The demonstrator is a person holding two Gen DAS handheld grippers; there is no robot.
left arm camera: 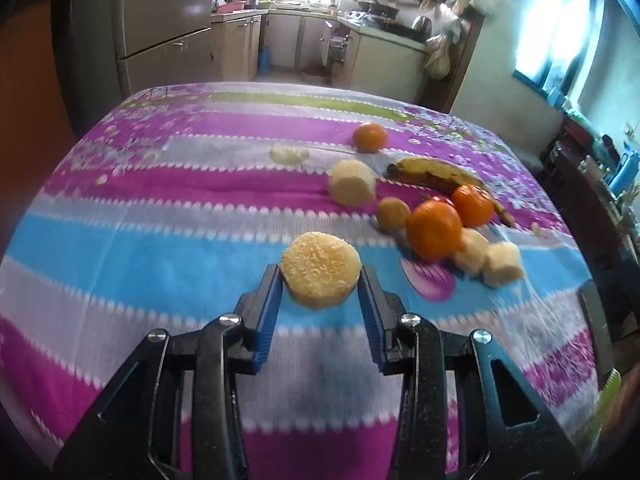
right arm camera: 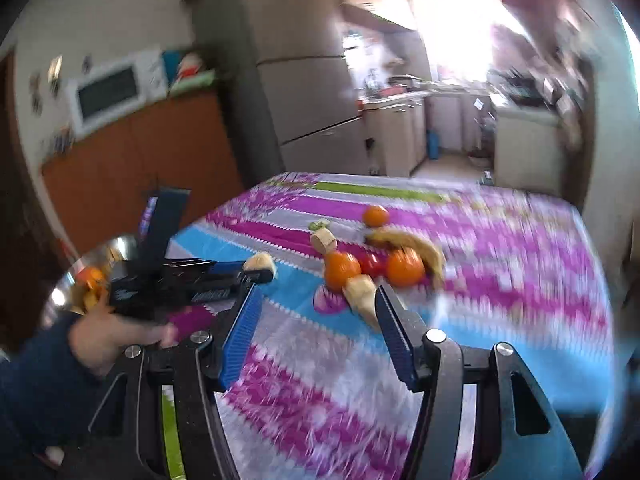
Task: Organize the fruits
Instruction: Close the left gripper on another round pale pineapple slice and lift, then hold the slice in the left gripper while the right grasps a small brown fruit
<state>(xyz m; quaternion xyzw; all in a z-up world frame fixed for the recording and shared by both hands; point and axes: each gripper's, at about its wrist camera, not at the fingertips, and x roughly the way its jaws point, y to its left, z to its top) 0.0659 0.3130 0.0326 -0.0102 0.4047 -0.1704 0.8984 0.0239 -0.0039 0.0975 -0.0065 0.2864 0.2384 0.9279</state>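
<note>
fridge (left arm camera: 164,16) | kitchen cabinets (left arm camera: 240,46) | bright window (left arm camera: 556,28) | microwave (right arm camera: 114,92)

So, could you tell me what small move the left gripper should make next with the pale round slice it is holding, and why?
Probably carry it left to the shiny metal bowl and release there. The left gripper is shut on the pale round fruit slice, lifted over the striped tablecloth, and the bowl beside the person's hand already holds orange fruit. The right gripper is open and empty.

Both wrist cameras look low across the striped tablecloth (left arm camera: 160,240) toward the kitchen, sharing the fruit.
</note>
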